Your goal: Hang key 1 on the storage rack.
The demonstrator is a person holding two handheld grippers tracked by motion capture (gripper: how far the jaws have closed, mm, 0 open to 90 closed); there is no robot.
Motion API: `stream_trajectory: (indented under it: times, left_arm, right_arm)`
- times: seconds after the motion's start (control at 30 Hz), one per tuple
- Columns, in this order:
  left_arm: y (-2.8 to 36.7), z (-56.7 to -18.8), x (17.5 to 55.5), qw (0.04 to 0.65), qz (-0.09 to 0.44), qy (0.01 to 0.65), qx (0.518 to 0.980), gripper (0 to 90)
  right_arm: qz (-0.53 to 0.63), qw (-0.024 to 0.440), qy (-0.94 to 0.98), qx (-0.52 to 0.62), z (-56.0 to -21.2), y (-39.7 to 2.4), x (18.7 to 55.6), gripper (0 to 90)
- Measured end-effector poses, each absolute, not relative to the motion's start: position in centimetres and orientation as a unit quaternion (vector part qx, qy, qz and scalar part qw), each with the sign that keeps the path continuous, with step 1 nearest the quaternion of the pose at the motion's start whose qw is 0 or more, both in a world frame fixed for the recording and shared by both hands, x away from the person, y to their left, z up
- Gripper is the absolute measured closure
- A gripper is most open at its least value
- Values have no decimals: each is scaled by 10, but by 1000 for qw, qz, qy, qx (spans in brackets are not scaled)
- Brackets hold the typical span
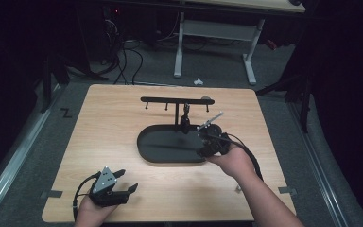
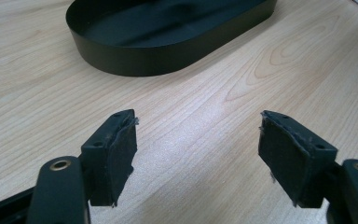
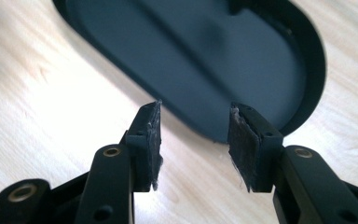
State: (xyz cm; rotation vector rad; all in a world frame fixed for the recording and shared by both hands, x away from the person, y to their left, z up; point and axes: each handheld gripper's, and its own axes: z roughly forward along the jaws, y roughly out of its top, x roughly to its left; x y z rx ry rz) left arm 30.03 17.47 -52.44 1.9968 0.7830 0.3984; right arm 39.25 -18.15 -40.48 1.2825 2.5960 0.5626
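I bring the right tongs [image 3: 193,142], released and empty, squarely over the near rim of the black oval tray [image 1: 170,144] mid-counter [image 1: 113,123], while the left tongs [image 2: 198,156] rest wide and empty

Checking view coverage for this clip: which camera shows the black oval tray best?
The high view: the whole black oval tray shows there, with its upright stand and crossbar, and the right gripper at its right end. The left gripper view catches its near wall and part of the floor; the right gripper view shows a blurred end.
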Motion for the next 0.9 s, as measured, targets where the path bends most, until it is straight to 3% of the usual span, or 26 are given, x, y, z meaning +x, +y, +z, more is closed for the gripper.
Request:
stream_trajectory:
  times: [0.37, 0.5, 0.9]
  left_arm:
    - [174, -525, 300, 459, 161, 318, 814, 284]
    - [174, -526, 300, 457, 161, 319, 815, 284]
    - [172, -530, 300, 446, 158, 322, 820, 285]
  right_arm:
    - [231, 124, 864, 429, -435, -209, 350, 537]
    - [242, 161, 851, 438, -455, -234, 327, 540]
    - [288, 191, 789, 508, -488, -297, 290, 558]
